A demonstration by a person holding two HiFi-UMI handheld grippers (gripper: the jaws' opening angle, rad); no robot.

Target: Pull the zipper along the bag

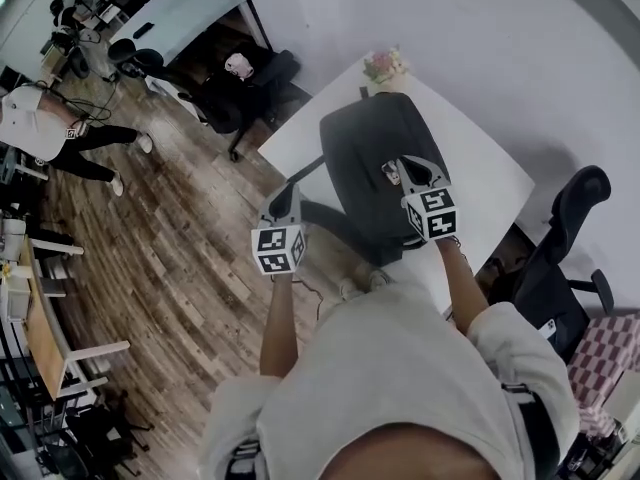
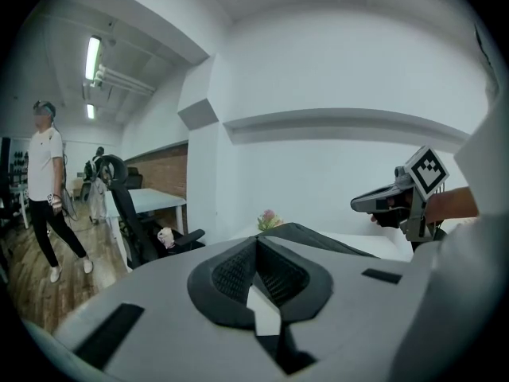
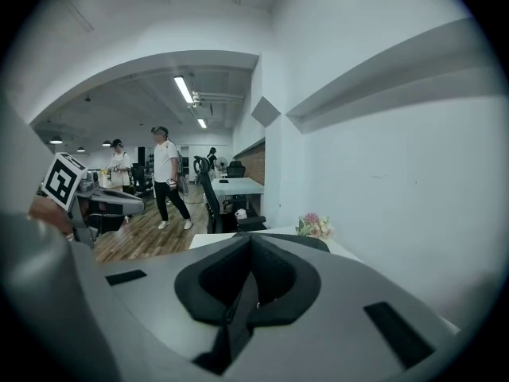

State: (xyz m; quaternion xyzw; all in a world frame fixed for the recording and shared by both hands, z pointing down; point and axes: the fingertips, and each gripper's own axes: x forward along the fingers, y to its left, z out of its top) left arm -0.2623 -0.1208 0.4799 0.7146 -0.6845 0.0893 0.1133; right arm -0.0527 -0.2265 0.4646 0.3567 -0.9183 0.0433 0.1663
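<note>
Item: white table (image 1: 487, 171), set against a pale wall, with wood floor to its left and a black office chair (image 1: 566, 230) at its right. On it is one dark fabric backpack (image 1: 365, 148), lying flat across the middle of the top. Its straps trail over the near left edge, and a small bunch of flowers (image 1: 385, 65) stands just beyond its far end. Handling, as judged: soft, slack cloth, fairly light, likely to bunch up and slide on the smooth top when the zipper is drawn. One tool should therefore pinch the fabric by the zipper's end while the other takes the pull tab. The tab itself is too small to pick out in any view. Tools: left gripper (image 1: 284, 196), jaws closed together with nothing between them, held off the table's left edge over the floor, just beside the backpack and apart from it. Right gripper (image 1: 413, 166), jaws likewise pressed together and empty, hangs over the backpack's near right part, beside a small pale tag. It appears raised clear of the cloth. Both tools point toward the far wall, with the backpack below and ahead of them.
</note>
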